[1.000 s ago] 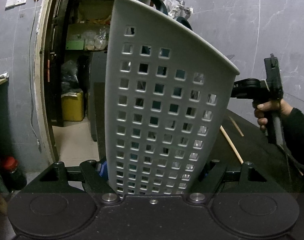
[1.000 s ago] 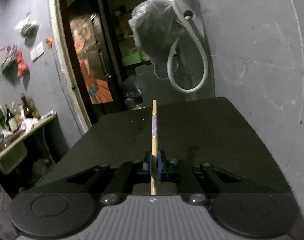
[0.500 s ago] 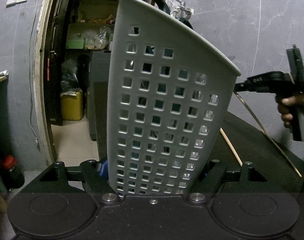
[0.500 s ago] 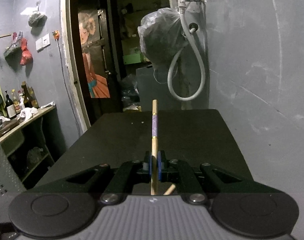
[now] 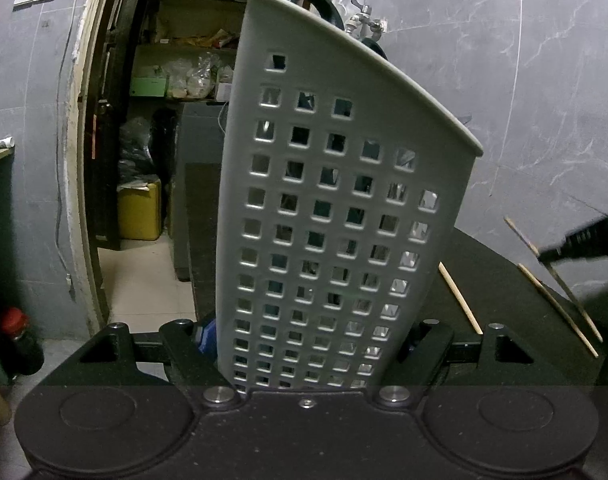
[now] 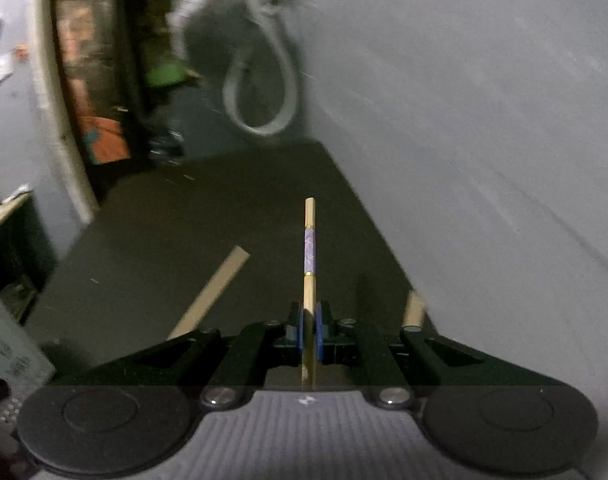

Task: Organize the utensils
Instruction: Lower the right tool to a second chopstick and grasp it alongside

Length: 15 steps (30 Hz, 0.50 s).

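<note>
My left gripper (image 5: 308, 344) is shut on a grey perforated utensil basket (image 5: 336, 216), held upright and tilted, with dark handles showing above its rim. My right gripper (image 6: 310, 322) is shut on a wooden chopstick with a purple band (image 6: 309, 248) that points forward over the black table (image 6: 164, 220). The right gripper also shows blurred at the right edge of the left wrist view (image 5: 584, 240), above loose chopsticks (image 5: 460, 298). Two more chopsticks lie on the table in the right wrist view (image 6: 212, 292), one partly hidden behind a finger (image 6: 414, 312).
A grey wall runs along the table's right side, with a looped hose (image 6: 260, 92) and tap (image 5: 364, 16) at the far end. An open doorway with shelves and a yellow can (image 5: 140, 210) lies to the left. The basket corner shows at lower left (image 6: 8, 360).
My right gripper has dropped toward the table with the chopstick still held, tilting downward; its view is blurred by motion. The left gripper and basket stay nearly still.
</note>
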### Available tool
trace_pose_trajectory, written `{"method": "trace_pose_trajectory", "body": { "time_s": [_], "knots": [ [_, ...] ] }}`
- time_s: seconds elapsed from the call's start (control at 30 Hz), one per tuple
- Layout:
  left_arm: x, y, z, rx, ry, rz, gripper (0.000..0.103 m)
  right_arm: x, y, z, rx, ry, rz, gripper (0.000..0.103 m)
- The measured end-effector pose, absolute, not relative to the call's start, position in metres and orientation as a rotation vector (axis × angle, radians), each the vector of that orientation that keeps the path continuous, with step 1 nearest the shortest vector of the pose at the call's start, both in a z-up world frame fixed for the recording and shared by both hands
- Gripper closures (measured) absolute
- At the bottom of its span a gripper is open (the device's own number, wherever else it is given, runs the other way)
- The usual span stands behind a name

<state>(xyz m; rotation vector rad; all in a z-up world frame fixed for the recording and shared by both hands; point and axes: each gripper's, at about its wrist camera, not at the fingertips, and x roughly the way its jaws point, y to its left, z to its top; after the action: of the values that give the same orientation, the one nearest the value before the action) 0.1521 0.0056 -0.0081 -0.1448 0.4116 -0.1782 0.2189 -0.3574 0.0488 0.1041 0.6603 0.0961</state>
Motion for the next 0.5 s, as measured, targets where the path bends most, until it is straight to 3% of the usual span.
{"method": "trace_pose_trajectory", "body": {
  "time_s": [0.17, 0.5],
  "knots": [
    [0.153, 0.008, -0.01, -0.152, 0.409, -0.184, 0.024, 0.211, -0.382, 0.023, 0.138, 0.743, -0.014, 0.096],
    [0.153, 0.009, -0.01, -0.15, 0.41, -0.184, 0.024, 0.215, -0.395, 0.005, 0.179, 0.738, -0.073, 0.096]
  ]
}}
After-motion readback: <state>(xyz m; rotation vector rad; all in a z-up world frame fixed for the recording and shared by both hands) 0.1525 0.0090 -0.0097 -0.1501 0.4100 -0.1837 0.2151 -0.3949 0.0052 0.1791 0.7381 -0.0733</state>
